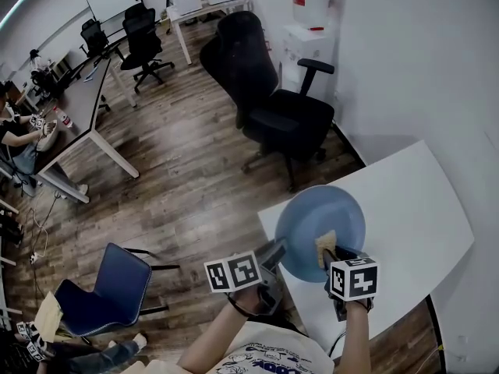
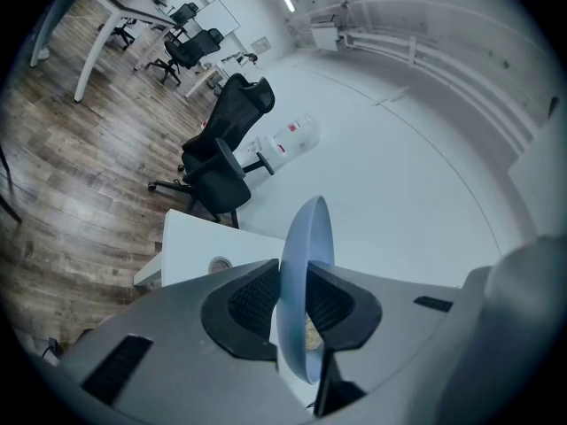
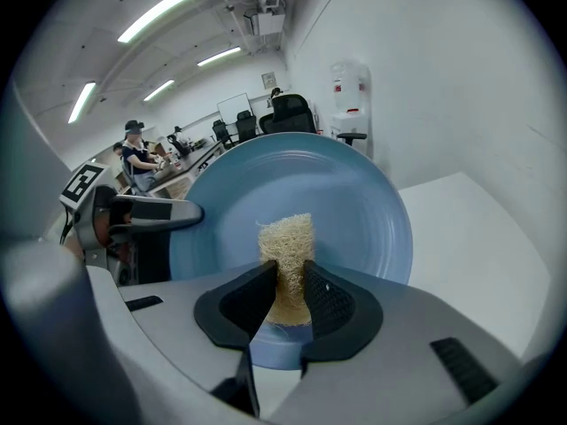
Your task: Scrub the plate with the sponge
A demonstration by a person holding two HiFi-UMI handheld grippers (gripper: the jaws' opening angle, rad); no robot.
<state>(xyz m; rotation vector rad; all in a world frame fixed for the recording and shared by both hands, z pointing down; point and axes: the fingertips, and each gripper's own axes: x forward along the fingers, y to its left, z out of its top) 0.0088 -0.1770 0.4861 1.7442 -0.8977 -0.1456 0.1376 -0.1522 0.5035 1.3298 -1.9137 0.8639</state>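
Dark wood floor [image 1: 179, 185] fills the left of the room, and the white table [image 1: 413, 209] runs off to my right with its top bare out to the far edge and the right edge. A black office chair [image 1: 269, 92] stands on the floor just beyond the table's far-left corner, well apart from my hands. The blue plate [image 1: 312, 209] hangs over the table's near-left corner, part of it past the table's left edge and out above the floor. It is round, smooth and matte, with a shallow well and a raised rim, and it is tipped up with its hollow face toward me. My left claw [image 2: 292, 301] is clamped on the plate's left rim, one pad on each face. My right claw [image 3: 285, 292] pinches the sponge [image 3: 285, 242], a pale straw-coloured, coarse fibrous pad that stands upright between the pads. Its upper end lies against the near-right part of the plate's well, inside the rim.
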